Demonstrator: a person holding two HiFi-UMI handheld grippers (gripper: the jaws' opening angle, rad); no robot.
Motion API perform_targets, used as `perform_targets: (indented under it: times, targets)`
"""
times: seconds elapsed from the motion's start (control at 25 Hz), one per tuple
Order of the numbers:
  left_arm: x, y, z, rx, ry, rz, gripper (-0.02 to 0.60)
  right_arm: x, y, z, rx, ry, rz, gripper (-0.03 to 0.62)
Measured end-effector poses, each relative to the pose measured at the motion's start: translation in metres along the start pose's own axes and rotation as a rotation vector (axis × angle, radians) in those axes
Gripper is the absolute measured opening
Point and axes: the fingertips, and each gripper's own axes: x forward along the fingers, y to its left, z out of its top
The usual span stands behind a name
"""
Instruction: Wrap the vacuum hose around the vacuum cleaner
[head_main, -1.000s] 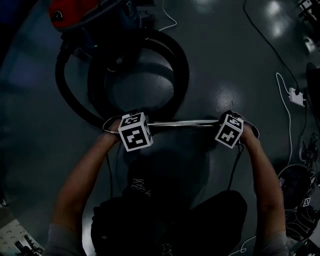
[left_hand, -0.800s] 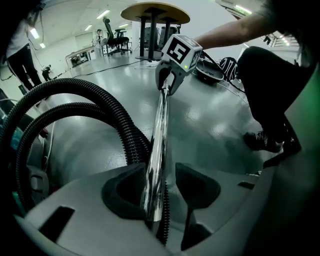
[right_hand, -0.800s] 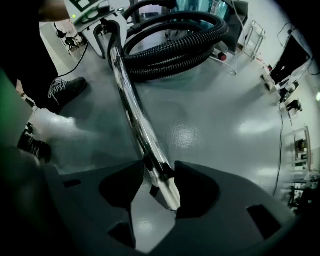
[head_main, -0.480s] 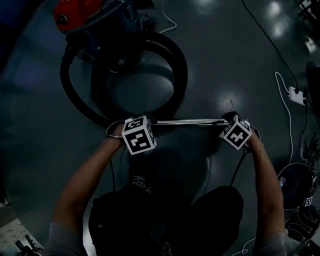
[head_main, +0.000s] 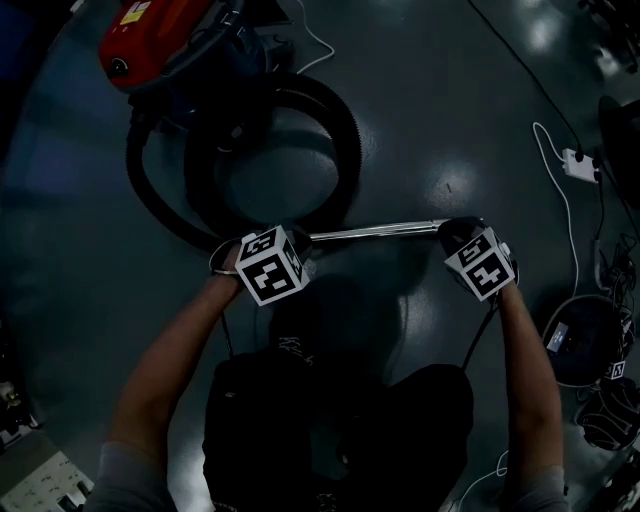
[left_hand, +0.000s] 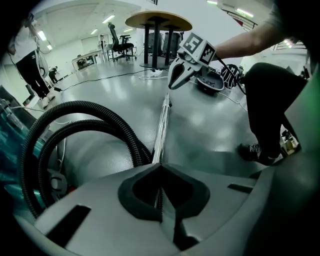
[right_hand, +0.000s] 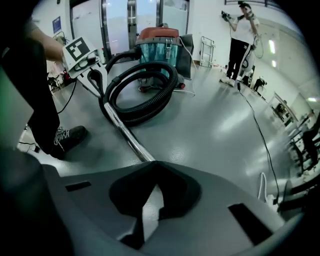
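Our left claw (left_hand: 160, 198) and right claw (right_hand: 149, 204) had just clenched shut on opposite ends of the thin chrome metal tube (head_main: 375, 232). The black ribbed vacuum hose (head_main: 345, 130) lay looped on the grey floor (head_main: 450, 120) at twelve o'clock from the left claw. The red canister vacuum cleaner (head_main: 160, 35) stood beyond it at eleven.

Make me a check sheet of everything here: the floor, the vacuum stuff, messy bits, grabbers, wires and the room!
Surface: grey floor, shiny.
Job's things: red vacuum cleaner; black hose coiled on the floor by it; metal wand held between the grippers.
Clutter: round dark device at the right.
Grippers: left gripper and right gripper have just closed on the wand, one at each end.
Cables: white plug block on a white cable.
Surroundings: round table, office chair, standing person.
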Motion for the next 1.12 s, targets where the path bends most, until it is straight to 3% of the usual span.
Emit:
perform_targets:
  times: [0.28, 0.56, 0.76, 0.84, 1.0, 1.12]
  targets:
    - [-0.074, -0.022, 0.014, -0.033, 0.014, -0.026, 0.008, -0.076, 0.041, 0.026, 0.054, 0.007, 0.038, 0.003]
    - [-0.183, -0.047, 0.059, -0.030, -0.010, -0.019, 0.008, -0.192, 0.076, 0.074, 0.155, -0.099, 0.068, 0.003]
    - [-0.272, -0.068, 0.089, -0.038, -0.029, 0.009, 0.008, -0.287, 0.099, 0.104, 0.226, -0.207, 0.023, 0.003]
    - [-0.308, -0.082, 0.103, -0.035, -0.032, 0.016, 0.008, -0.324, 0.113, 0.111, 0.208, -0.231, 0.005, 0.003]
    - [-0.377, -0.118, 0.138, 0.021, -0.036, 0.043, 0.008, -0.398, 0.135, 0.118, 0.072, -0.268, -0.059, 0.003]
    - [-0.419, -0.146, 0.165, 0.063, -0.045, 0.068, 0.008, -0.450, 0.130, 0.115, 0.003, -0.296, -0.116, 0.003]
